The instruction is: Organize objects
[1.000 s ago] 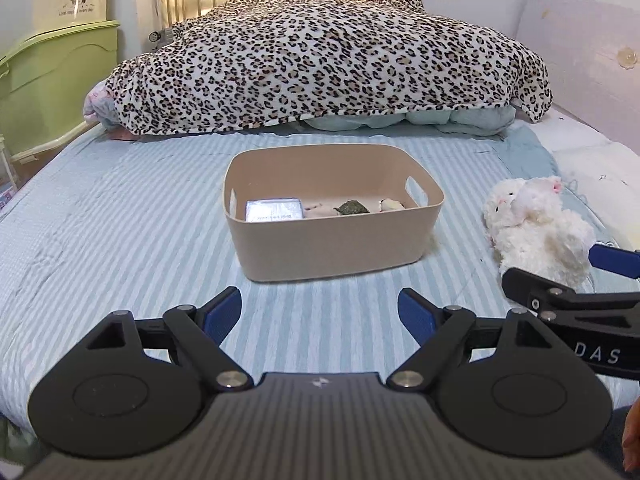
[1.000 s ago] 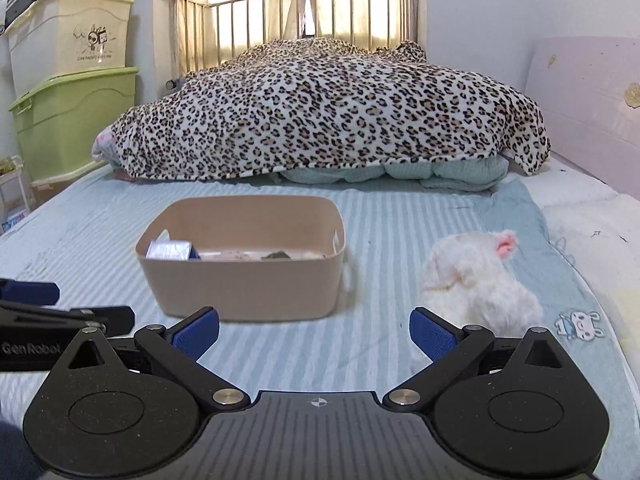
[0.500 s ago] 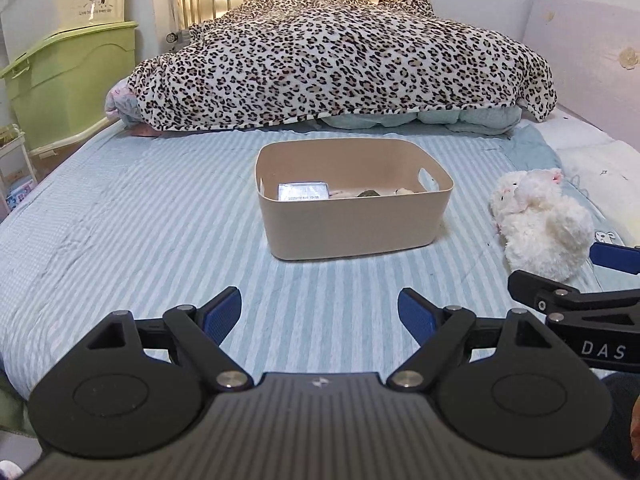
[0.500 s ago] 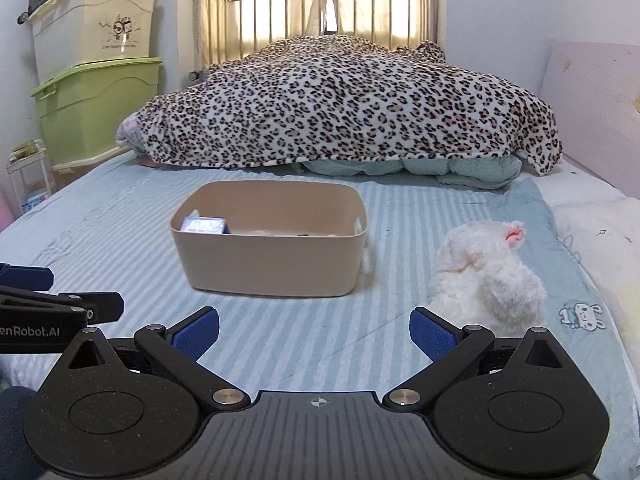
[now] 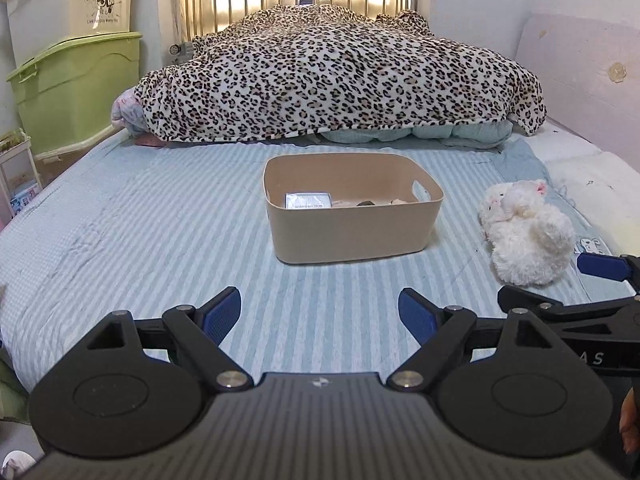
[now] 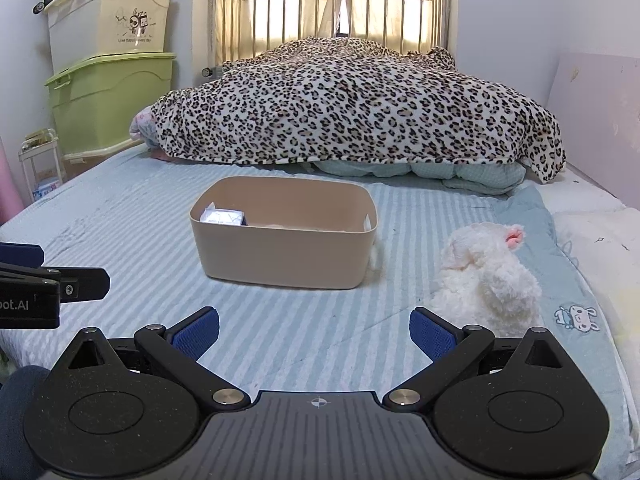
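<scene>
A beige plastic bin [image 5: 352, 232] [image 6: 286, 256] stands mid-bed on the striped sheet. Inside it lie a silver packet [image 5: 308, 201] [image 6: 222, 216] and a few small items [image 5: 366, 203]. A white plush toy [image 5: 528, 234] [image 6: 486, 280] lies on the sheet right of the bin. My left gripper [image 5: 320, 312] is open and empty, low over the near sheet, well short of the bin. My right gripper [image 6: 314, 330] is open and empty, also short of the bin, with the plush just beyond its right finger. Each gripper shows at the edge of the other's view.
A leopard-print blanket [image 5: 336, 76] [image 6: 352, 104] is heaped across the far bed, before a metal rail [image 6: 340, 16]. Green and cream storage boxes [image 5: 76, 80] [image 6: 112, 100] are stacked at the left wall. A pink headboard panel [image 5: 580, 76] is on the right.
Both grippers have drawn back from the bin and risen slightly; the bin and plush look smaller and farther. Both stay open and empty. Nothing on the bed moved.
</scene>
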The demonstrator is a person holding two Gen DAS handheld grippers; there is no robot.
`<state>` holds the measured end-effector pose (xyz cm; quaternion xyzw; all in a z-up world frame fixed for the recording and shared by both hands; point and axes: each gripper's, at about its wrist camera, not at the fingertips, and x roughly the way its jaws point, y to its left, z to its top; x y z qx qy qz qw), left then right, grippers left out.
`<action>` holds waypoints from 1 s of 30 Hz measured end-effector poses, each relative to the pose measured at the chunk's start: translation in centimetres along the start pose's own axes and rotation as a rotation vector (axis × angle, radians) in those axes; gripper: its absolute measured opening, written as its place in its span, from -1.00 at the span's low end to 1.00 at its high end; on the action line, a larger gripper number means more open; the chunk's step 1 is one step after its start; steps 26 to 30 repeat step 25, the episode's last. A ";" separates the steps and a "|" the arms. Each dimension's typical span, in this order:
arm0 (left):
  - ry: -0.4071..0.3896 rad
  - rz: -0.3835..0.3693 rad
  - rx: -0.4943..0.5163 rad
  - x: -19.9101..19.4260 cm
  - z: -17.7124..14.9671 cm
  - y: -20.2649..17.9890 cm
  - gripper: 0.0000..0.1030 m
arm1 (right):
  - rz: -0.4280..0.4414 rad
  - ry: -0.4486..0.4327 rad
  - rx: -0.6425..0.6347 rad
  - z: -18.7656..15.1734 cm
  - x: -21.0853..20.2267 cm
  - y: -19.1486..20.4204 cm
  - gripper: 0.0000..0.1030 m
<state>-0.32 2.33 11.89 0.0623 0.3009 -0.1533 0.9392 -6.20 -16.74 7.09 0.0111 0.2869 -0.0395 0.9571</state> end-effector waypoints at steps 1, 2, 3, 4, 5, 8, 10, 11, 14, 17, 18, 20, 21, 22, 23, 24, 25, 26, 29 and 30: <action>0.001 0.000 0.001 -0.1 -0.1 -0.1 0.68 | 0.000 0.000 0.000 0.0 -0.1 0.1 1.00; 0.003 -0.001 0.003 -0.1 -0.2 -0.1 0.68 | -0.001 0.000 0.000 -0.1 -0.3 0.1 1.00; 0.004 -0.002 0.005 -0.2 -0.3 -0.1 0.68 | 0.000 0.001 0.000 -0.1 -0.3 0.1 1.00; 0.006 -0.003 0.007 -0.2 -0.4 -0.1 0.68 | 0.002 0.002 -0.001 -0.1 -0.4 0.2 1.00; 0.007 -0.003 0.009 -0.3 -0.5 -0.1 0.68 | 0.004 0.002 -0.001 -0.2 -0.5 0.2 1.00; 0.008 -0.001 0.019 -0.4 -0.7 -0.2 0.68 | 0.012 0.004 0.003 -0.2 -0.9 0.3 1.00; 0.009 0.002 0.024 -0.4 -0.8 -0.2 0.68 | 0.016 0.005 0.006 -0.2 -1.0 0.4 1.00; 0.010 0.001 0.024 -0.4 -0.8 -0.2 0.68 | 0.019 0.006 0.008 -0.2 -1.0 0.4 1.00; 0.016 0.000 0.025 -0.3 -0.9 -0.3 0.68 | 0.031 0.008 0.018 -0.1 -1.1 0.3 1.00; 0.016 -0.003 0.024 -0.4 -1.0 -0.2 0.68 | 0.030 0.005 0.019 0.0 -1.2 0.3 1.00; 0.014 -0.003 0.022 -0.4 -1.0 -0.2 0.68 | 0.030 0.004 0.019 0.0 -1.2 0.3 1.00; 0.008 0.001 0.019 -0.4 -1.0 -0.2 0.68 | 0.032 0.004 0.023 0.1 -1.2 0.3 1.00; 0.004 0.004 0.016 -0.4 -1.0 -0.1 0.68 | 0.032 0.004 0.024 0.1 -1.1 0.3 1.00; 0.003 0.005 0.014 -0.4 -1.0 -0.2 0.68 | 0.031 0.003 0.025 0.2 -1.1 0.3 1.00; 0.002 0.007 0.012 -0.4 -0.9 -0.1 0.68 | 0.030 0.003 0.026 0.2 -1.0 0.4 1.00; 0.002 0.008 0.011 -0.4 -0.9 -0.1 0.68 | 0.030 0.004 0.027 0.1 -0.9 0.4 1.00; 0.002 0.008 0.010 -0.4 -0.9 0.0 0.68 | 0.031 0.007 0.030 0.1 -0.8 0.3 1.00; 0.002 0.008 0.010 -0.4 -0.9 0.0 0.68 | 0.031 0.007 0.030 0.1 -0.8 0.3 1.00; 0.002 0.008 0.010 -0.4 -0.9 0.0 0.68 | 0.031 0.007 0.030 0.1 -0.8 0.3 1.00; 0.002 0.008 0.010 -0.4 -0.9 0.0 0.68 | 0.031 0.007 0.030 0.1 -0.8 0.3 1.00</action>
